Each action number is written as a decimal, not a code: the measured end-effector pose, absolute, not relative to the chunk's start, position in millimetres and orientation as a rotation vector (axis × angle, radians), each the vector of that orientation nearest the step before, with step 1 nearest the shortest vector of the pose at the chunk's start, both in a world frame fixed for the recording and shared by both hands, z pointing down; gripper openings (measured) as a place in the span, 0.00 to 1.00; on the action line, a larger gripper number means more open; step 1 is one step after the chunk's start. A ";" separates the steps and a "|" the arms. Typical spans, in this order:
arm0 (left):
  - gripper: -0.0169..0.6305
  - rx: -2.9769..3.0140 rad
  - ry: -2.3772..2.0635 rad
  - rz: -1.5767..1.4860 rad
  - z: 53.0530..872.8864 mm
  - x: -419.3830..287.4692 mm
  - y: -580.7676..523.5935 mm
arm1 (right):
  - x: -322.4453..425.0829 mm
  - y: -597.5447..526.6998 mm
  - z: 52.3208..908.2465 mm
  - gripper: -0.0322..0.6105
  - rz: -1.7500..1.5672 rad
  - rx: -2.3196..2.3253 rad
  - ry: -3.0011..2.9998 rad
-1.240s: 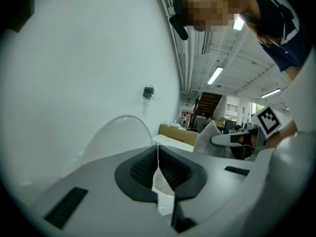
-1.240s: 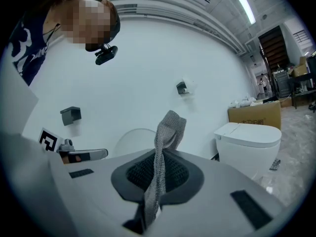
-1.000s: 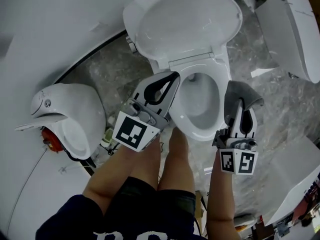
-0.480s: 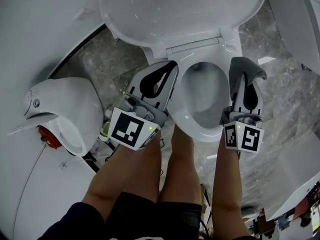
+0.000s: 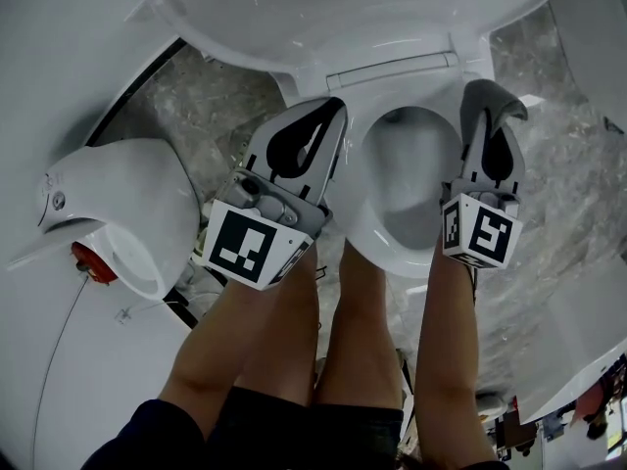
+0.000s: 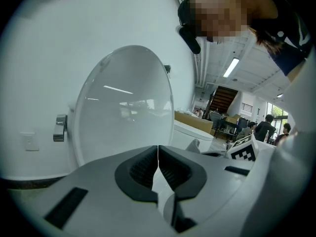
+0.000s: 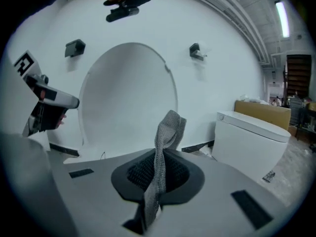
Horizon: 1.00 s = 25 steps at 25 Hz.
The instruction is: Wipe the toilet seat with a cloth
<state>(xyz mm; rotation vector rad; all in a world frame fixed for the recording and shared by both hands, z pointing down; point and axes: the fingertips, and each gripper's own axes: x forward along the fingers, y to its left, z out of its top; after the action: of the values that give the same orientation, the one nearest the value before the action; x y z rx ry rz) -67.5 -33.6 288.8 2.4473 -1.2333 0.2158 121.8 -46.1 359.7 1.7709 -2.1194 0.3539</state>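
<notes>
My right hand-held gripper [image 5: 487,127] pinches grey cloth [image 5: 493,98] at toilet seat [image 5: 392,248] right side. Left hand-held gripper [image 5: 328,117] closed, empty. I judge wiping not yet begun.

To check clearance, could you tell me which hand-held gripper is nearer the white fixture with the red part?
Left. The left hand-held gripper is beside the fixture; the right hand-held gripper is across the toilet seat.

Grey left tool [image 5: 336,108] and right tool [image 5: 489,101] bear marker cubes [image 5: 245,246].
</notes>
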 end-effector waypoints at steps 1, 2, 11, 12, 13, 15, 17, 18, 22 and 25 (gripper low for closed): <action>0.06 2.447 -1.232 0.218 290.4 -68.1 -33.8 | 112.8 -47.0 368.4 0.10 0.340 1.720 -2.124; 0.06 2.445 -1.233 0.215 291.1 -68.8 -34.4 | 104.4 -47.3 376.6 0.10 0.330 1.673 -2.127; 0.06 2.421 -1.256 0.182 292.6 -80.5 -42.0 | 62.5 -49.4 423.3 0.10 0.485 1.504 -2.163; 0.06 2.419 -1.258 0.184 293.1 -81.9 -42.2 | 55.3 -48.4 426.6 0.10 0.501 1.482 -2.177; 0.06 2.417 -1.259 0.187 293.7 -83.3 -42.4 | 46.2 -46.9 429.1 0.10 0.510 1.451 -2.194; 0.06 2.417 -1.258 0.199 295.5 -85.8 -42.3 | 23.2 -43.0 433.0 0.10 0.529 1.376 -2.234; 0.06 2.432 -1.239 0.235 299.7 -88.6 -39.0 | -4.0 -36.6 437.5 0.10 0.563 1.293 -2.281; 0.06 2.438 -1.231 0.250 301.5 -90.0 -37.4 | -18.4 -32.6 438.3 0.10 0.572 1.254 -2.307; 0.06 2.429 -1.243 0.236 300.7 -95.1 -39.2 | -69.2 -15.3 430.0 0.10 0.582 1.108 -2.419; 0.06 2.413 -1.263 0.221 299.4 -99.1 -41.0 | -98.0 1.2 424.2 0.10 0.596 0.980 -2.493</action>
<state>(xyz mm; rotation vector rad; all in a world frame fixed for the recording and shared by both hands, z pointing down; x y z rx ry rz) -99.1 -41.0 299.4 2.4127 -1.2625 0.2215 -98.0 1.2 424.2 0.9801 -2.4930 0.5956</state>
